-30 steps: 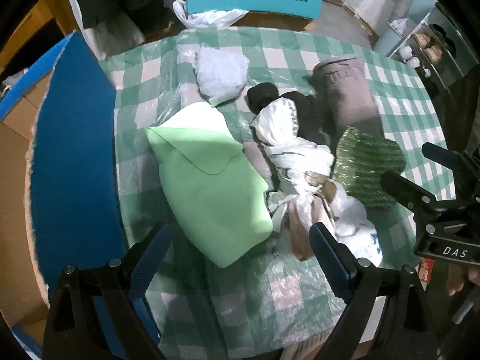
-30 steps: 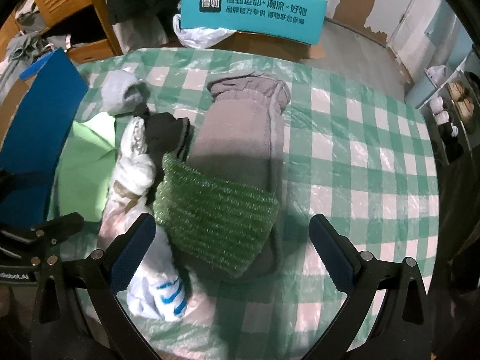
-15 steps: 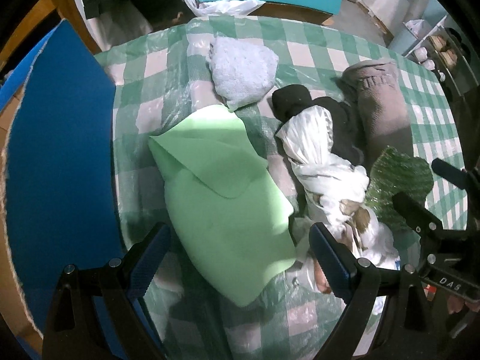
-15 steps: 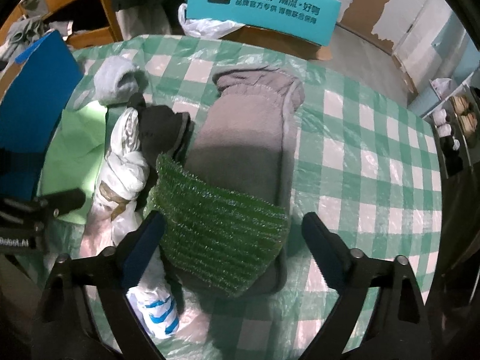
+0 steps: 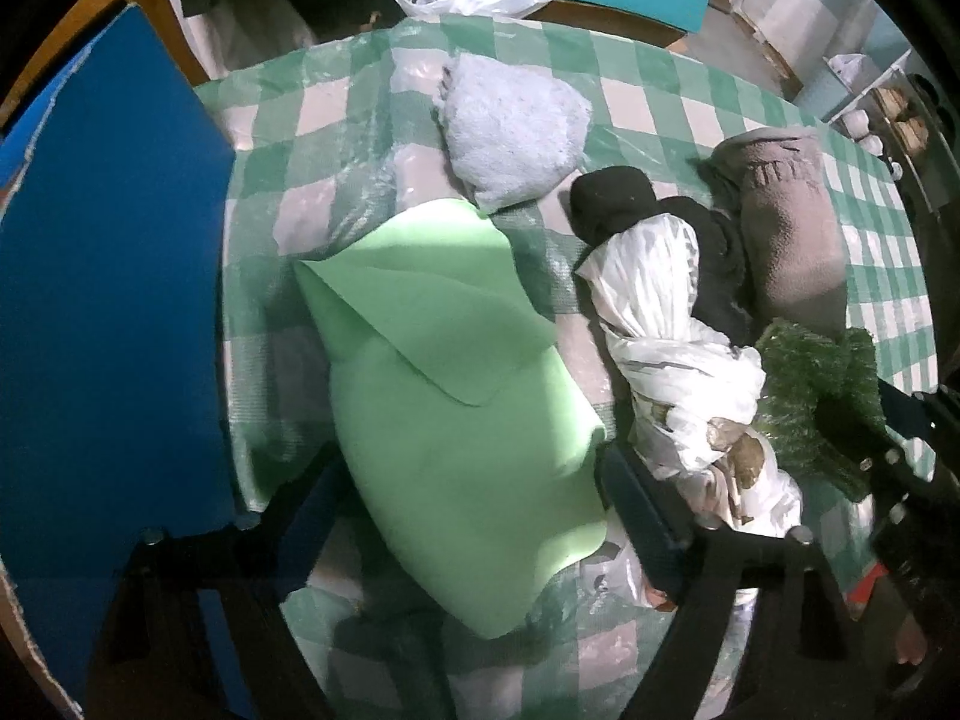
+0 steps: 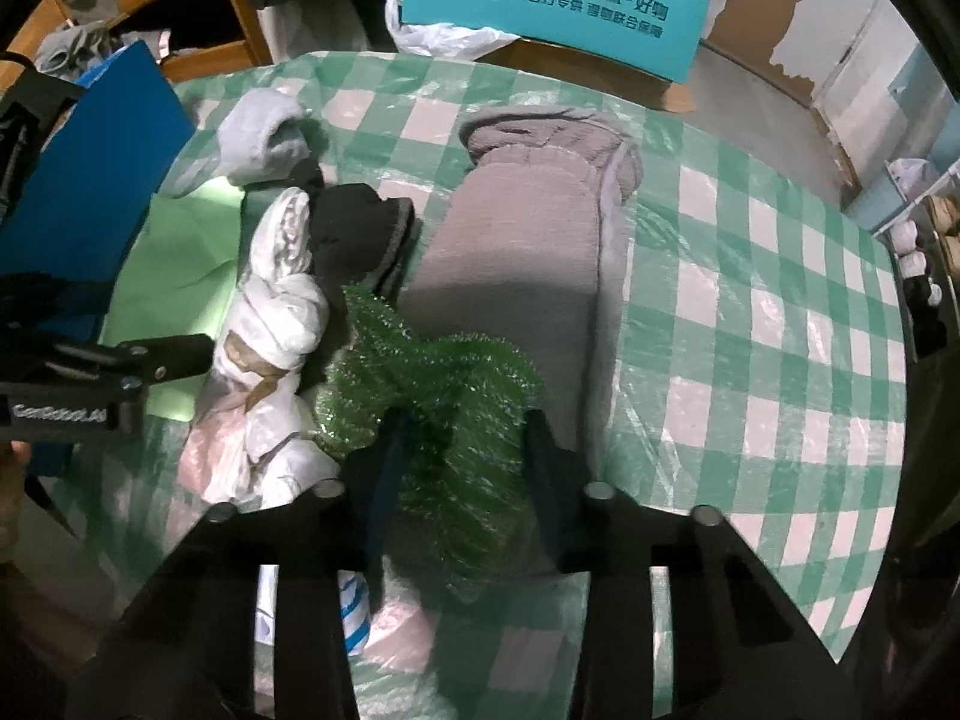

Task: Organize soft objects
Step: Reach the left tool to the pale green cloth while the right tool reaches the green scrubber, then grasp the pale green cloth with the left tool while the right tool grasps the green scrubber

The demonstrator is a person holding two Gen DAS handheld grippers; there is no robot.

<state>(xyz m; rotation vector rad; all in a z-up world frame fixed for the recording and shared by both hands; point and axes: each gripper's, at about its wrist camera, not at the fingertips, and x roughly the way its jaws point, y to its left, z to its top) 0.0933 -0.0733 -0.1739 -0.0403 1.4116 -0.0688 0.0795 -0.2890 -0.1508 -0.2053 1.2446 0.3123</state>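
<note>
right gripper pinches the green scrubber, probably shallowly, so it may slip; left gripper gapes wide.

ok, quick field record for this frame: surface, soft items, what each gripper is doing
surface: green-checked tablecloth
items: light green cloth, pale blue towel, white plastic bag, black sock, grey fleece roll, green tinsel scrubber
right gripper: closed on the green tinsel scrubber
left gripper: open, straddling the light green cloth
</note>
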